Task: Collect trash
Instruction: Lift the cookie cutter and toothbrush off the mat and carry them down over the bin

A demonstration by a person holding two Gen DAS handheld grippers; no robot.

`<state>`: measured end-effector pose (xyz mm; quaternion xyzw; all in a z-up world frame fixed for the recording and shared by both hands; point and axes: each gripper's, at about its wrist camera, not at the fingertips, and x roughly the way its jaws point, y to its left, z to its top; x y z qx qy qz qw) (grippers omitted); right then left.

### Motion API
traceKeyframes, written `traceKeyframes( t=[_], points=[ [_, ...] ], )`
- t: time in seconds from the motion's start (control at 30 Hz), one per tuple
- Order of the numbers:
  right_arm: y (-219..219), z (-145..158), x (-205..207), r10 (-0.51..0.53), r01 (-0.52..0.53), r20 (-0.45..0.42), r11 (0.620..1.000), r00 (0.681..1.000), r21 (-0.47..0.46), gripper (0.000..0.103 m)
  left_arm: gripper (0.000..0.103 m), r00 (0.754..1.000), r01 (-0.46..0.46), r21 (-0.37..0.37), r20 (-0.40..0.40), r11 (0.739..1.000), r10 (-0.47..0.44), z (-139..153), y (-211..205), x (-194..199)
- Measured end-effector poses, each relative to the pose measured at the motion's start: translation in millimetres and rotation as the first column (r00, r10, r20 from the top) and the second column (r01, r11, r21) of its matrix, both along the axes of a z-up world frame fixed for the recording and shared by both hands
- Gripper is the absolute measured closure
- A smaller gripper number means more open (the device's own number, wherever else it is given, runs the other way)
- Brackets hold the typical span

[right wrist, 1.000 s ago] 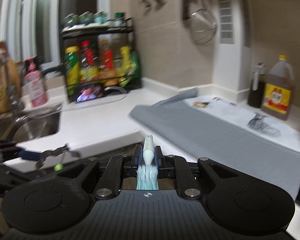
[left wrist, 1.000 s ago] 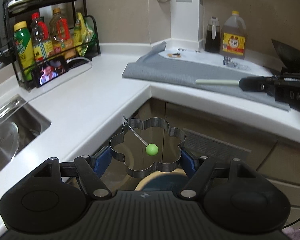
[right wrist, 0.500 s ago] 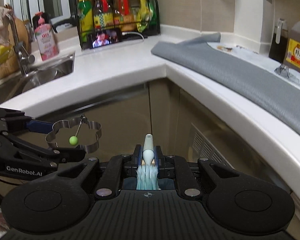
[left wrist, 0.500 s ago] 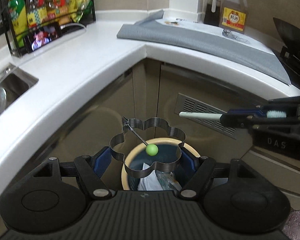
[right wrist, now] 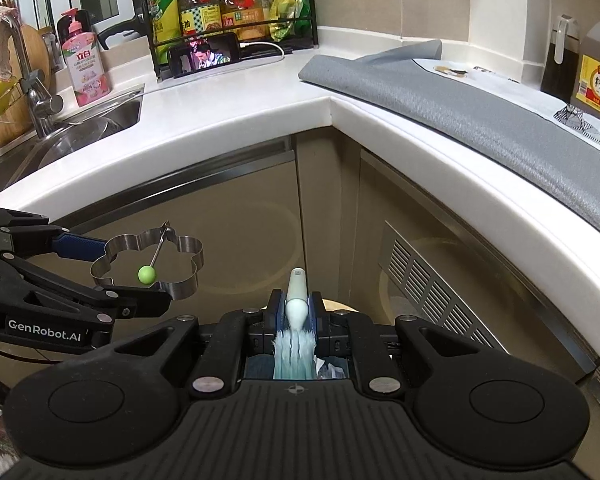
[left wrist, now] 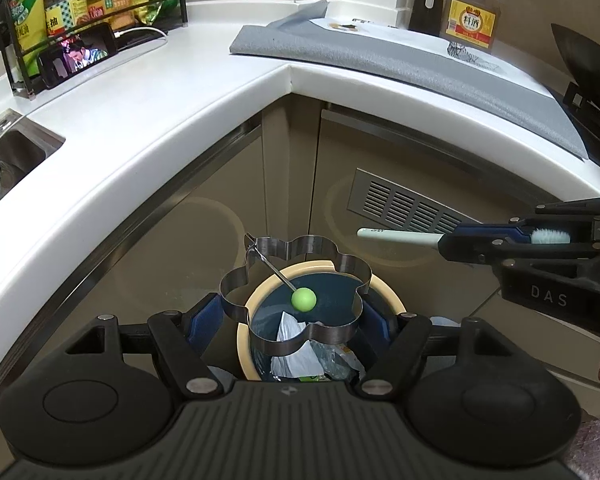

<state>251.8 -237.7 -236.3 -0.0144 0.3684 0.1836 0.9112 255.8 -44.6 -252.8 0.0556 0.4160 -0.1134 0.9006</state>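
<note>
Both grippers hang over the trash bin (left wrist: 384,292), in front of the corner cabinet below the white countertop (left wrist: 148,120). Farthest left of the bin, on the counter, lies the steel sink (right wrist: 96,120) with its faucet (right wrist: 32,80) and a pink soap bottle (right wrist: 85,64) beside it. Next along, behind the bin's left side, a black rack of bottles (left wrist: 88,8) stands against the wall with a phone (left wrist: 78,56) propped in front, its screen lit.

Straight over the bin, the left gripper (left wrist: 294,320) clamps a flower-shaped metal ring (left wrist: 296,280) by its two sides, blue pads pressed against the steel. A thin wire with a green ball (left wrist: 303,299) at its end crosses the ring's opening. Through the ring the bin's cream rim and dark inside show, with crumpled white and clear wrappers (left wrist: 300,352) lying in it.

Right of the bin's mouth, the right gripper (left wrist: 444,245) is closed tight on a toothbrush (left wrist: 396,236); the pale handle sticks out past the fingertips toward the ring, without touching it, and the bristles sit back between the fingers. In the right wrist view part of the bin's rim shows just beyond those fingers.

Behind and right of the bin, a grey mat (left wrist: 420,64) covers the counter, with a dark bottle (left wrist: 426,4) and a jug of cooking wine (left wrist: 470,12) at the wall.
</note>
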Motion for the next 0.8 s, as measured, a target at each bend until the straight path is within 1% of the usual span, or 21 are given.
traceKeyframes(
  t=[0.8],
  points=[
    [5, -15, 17, 0.008, -0.009, -0.072, 1.0, 0.997, -0.011, 0.089, 0.025, 0.997, 0.009, 0.023, -0.082, 1.0, -0.007, -26, -3, 19]
  ],
)
